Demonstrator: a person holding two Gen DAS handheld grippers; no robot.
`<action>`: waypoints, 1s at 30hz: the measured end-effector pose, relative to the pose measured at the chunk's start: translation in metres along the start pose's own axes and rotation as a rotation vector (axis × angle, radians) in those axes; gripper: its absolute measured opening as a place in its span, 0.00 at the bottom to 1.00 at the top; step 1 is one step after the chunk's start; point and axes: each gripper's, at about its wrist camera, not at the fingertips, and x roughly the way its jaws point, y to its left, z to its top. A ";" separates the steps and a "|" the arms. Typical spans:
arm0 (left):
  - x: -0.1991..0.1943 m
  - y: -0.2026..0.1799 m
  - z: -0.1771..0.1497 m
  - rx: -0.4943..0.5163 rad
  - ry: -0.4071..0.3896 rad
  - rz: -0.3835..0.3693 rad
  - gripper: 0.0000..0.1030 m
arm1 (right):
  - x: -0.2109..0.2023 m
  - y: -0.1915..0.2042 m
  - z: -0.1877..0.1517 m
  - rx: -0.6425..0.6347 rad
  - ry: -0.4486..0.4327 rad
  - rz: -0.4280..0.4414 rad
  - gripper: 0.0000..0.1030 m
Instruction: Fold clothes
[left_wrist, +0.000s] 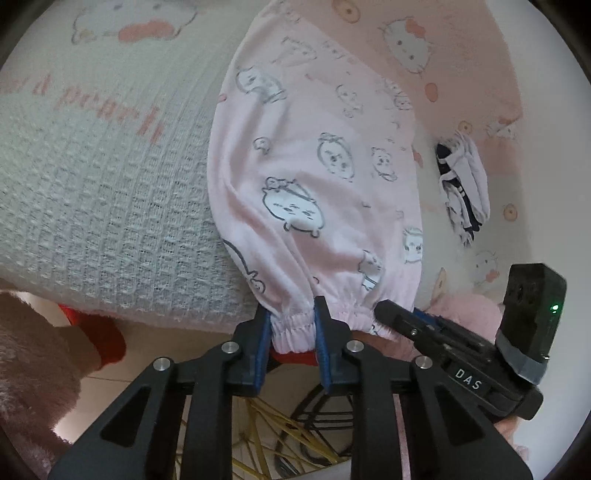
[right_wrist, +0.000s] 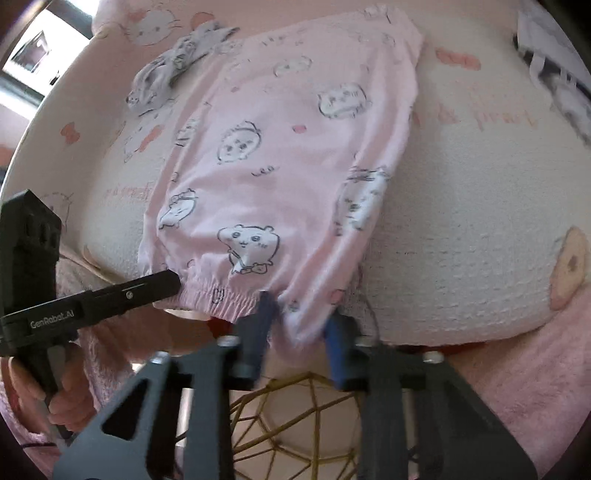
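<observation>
**Holding the pink trousers by the waistband**

Your blanket carries the trousers, running lengthwise away from both claws. Left claw pinches the elastic band; right claw grips cloth alongside, equally near.

To my left the waffle blanket lies bare and passable. A small striped garment, possibly socks, blocks the right; my other gripper crowds the pink pants' hem.
</observation>
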 end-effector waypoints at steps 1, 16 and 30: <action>-0.002 -0.001 0.000 0.000 -0.006 -0.011 0.22 | -0.005 0.001 0.001 0.005 -0.011 0.019 0.18; -0.009 -0.028 0.083 0.023 -0.043 -0.115 0.22 | -0.015 -0.003 0.073 0.065 -0.094 0.137 0.17; 0.003 -0.014 0.163 0.247 -0.149 0.111 0.60 | -0.012 -0.023 0.134 0.020 -0.194 -0.076 0.61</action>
